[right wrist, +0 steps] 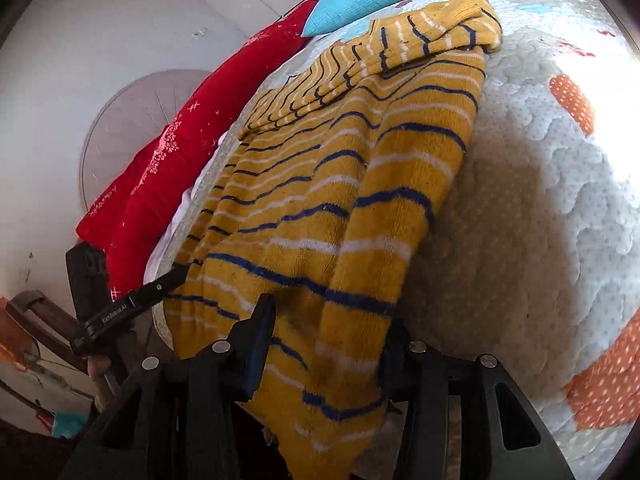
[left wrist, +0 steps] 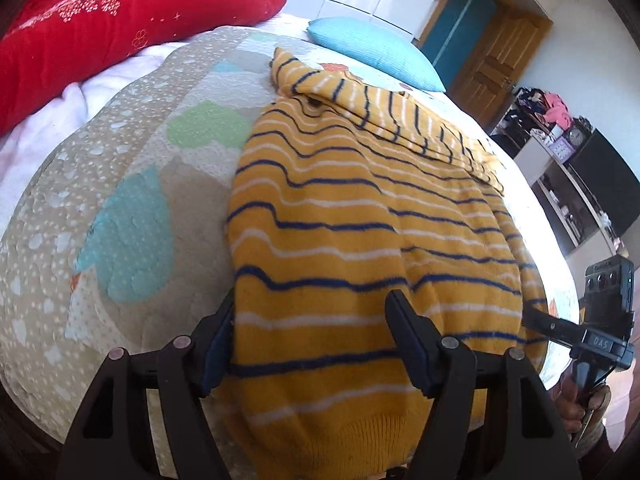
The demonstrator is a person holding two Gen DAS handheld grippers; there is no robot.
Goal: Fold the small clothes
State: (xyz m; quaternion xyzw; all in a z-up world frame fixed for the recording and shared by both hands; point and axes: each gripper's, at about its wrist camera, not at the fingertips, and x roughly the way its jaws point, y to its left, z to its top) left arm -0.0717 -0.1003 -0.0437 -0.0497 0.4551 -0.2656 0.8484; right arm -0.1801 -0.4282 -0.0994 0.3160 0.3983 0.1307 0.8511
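Note:
A yellow sweater (left wrist: pixel 360 208) with blue and white stripes lies flat on the quilted bedspread (left wrist: pixel 132 168), one sleeve (left wrist: pixel 360 100) folded across its far end. My left gripper (left wrist: pixel 312 300) is open at the near hem, and the fabric lies loose between its fingers. In the right wrist view the same sweater (right wrist: pixel 340 184) runs away from me. My right gripper (right wrist: pixel 332 316) is open over the hem's other corner, which hangs over the bed's edge and hides part of the right finger. Each gripper shows in the other's view, at the sweater's side.
A red pillow (left wrist: pixel 120 28) and a blue pillow (left wrist: pixel 372 48) lie at the bed's far end. Past the bed stand a wooden door (left wrist: pixel 492 64) and a cluttered shelf with a dark screen (left wrist: pixel 600 176). A person's hand (left wrist: pixel 576 404) holds the right gripper's handle.

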